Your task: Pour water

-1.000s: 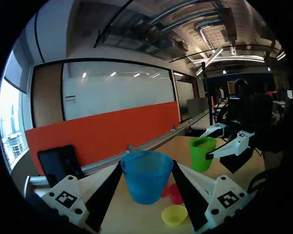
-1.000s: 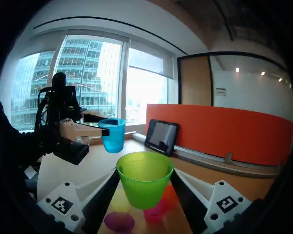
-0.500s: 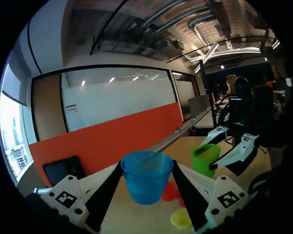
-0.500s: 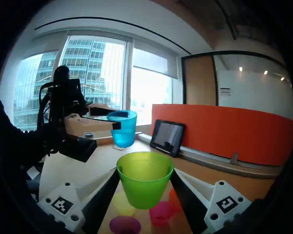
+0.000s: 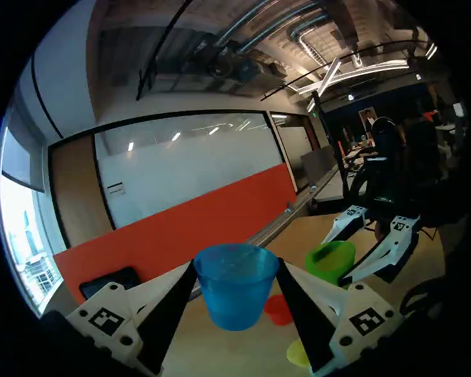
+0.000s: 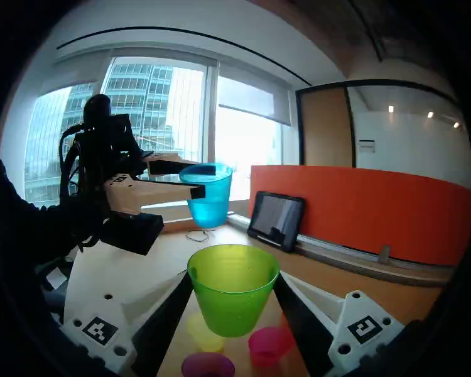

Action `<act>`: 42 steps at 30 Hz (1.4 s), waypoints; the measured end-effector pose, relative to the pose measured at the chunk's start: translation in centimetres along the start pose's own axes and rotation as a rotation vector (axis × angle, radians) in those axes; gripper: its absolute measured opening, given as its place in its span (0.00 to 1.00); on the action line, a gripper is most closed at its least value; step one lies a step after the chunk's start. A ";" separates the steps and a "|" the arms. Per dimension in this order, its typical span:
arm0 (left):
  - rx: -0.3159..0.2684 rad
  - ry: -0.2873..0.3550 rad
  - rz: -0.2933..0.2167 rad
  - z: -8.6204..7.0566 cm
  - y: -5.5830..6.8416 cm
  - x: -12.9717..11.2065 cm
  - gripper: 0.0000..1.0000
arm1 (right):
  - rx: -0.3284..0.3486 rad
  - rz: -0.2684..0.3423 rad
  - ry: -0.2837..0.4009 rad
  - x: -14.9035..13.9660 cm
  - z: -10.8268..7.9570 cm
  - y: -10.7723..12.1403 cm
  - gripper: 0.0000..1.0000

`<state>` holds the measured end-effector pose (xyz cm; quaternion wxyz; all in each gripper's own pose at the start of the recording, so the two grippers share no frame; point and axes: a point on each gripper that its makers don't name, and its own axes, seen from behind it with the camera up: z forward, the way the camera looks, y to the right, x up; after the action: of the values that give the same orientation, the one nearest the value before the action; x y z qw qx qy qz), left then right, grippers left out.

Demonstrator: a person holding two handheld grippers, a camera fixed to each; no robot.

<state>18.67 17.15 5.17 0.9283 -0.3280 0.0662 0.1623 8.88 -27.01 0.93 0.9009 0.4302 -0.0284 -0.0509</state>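
1. The desk spans the lower half of the right gripper view. The orange partition runs along its far edge at the right, and a dark tablet leans against it near centre.
2. Your left gripper is clamped on the blue cup at lower centre of the left gripper view, with both fingers pressed to its sides. The cup is upright and off the desk.
3. Your right gripper grips the green cup the same way at lower centre of its own view, upright and with the mouth open to you.
4. The pour turns on this: in the right gripper view the blue cup sits up and left of the green one, with its base above the green rim, but it is apart and not over the mouth. You likely need to bring blue across before tipping it toward green. I cannot tell whether either cup holds water.
5. Small cups sit on the desk beneath — yellow, pink and purple.
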 end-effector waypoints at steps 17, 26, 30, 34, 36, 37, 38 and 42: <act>0.014 0.026 0.159 0.0 0.2 2.0 0.89 | 0.034 -0.001 0.000 0.0 1.2 -1.4 0.91; 0.025 0.023 0.260 0.0 0.5 2.7 0.89 | 0.048 -0.002 0.001 0.0 1.7 -2.0 0.91; 0.025 0.021 0.313 0.0 0.7 3.3 0.89 | 0.055 -0.004 0.002 0.0 1.9 -2.3 0.91; 0.029 0.021 0.352 -0.1 0.9 3.6 0.89 | 0.064 -0.004 0.002 -0.1 2.1 -2.6 0.91; 0.031 0.021 0.369 -0.1 0.9 3.8 0.89 | 0.069 -0.004 0.002 -0.1 2.2 -2.8 0.91; 0.033 0.021 0.379 -0.1 1.0 3.9 0.89 | 0.071 -0.004 0.002 -0.1 2.3 -2.9 0.91; 0.034 0.021 0.388 -0.2 1.0 4.0 0.89 | 0.072 -0.005 0.002 -0.1 2.3 -3.0 0.91; 0.037 0.021 0.435 -0.3 1.1 4.3 0.89 | 0.077 -0.008 0.000 -0.3 2.5 -3.2 0.91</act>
<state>22.28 18.91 3.29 0.8765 -0.2904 0.1480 0.3542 8.18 -30.86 0.02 0.8834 0.4646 -0.0287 -0.0533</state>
